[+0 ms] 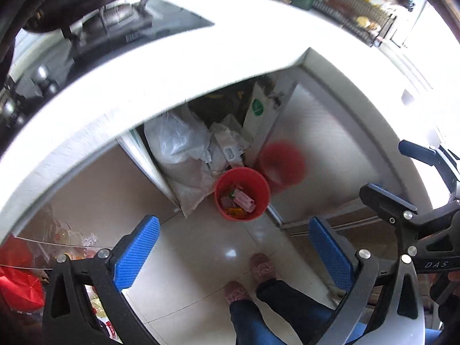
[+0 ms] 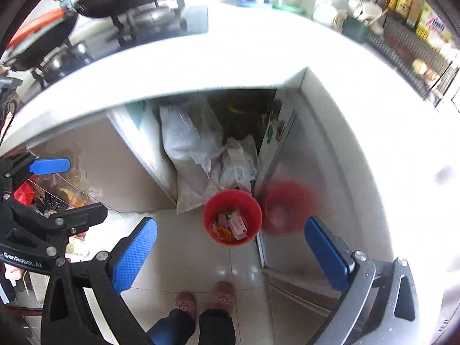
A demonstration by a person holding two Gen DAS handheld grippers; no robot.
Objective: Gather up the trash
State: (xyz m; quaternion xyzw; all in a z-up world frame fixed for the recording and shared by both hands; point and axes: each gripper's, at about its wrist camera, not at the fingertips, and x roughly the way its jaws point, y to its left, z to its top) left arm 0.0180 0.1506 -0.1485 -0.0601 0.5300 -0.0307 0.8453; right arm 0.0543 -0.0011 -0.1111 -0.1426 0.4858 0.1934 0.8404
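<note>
A red bin [image 1: 242, 194] stands on the tiled floor under the white counter, with pink and orange wrappers [image 1: 240, 202] inside. The right wrist view shows the same red bin [image 2: 232, 217] and its wrappers [image 2: 231, 225]. My left gripper [image 1: 234, 250] hangs high above the floor, its blue pads wide apart and nothing between them. My right gripper [image 2: 231, 251] is likewise open and empty above the bin. Each gripper also shows at the edge of the other's view: the right gripper [image 1: 402, 178] and the left gripper [image 2: 57, 189].
White plastic bags [image 1: 184, 141] fill the open cabinet behind the bin. A white counter [image 1: 201, 66] curves above, with a stove and pan [image 1: 86, 5] at left and a dish rack [image 1: 353, 17] at right. A person's slippered feet [image 1: 250, 276] stand below. A glass table [image 1: 43, 247] with clutter lies left.
</note>
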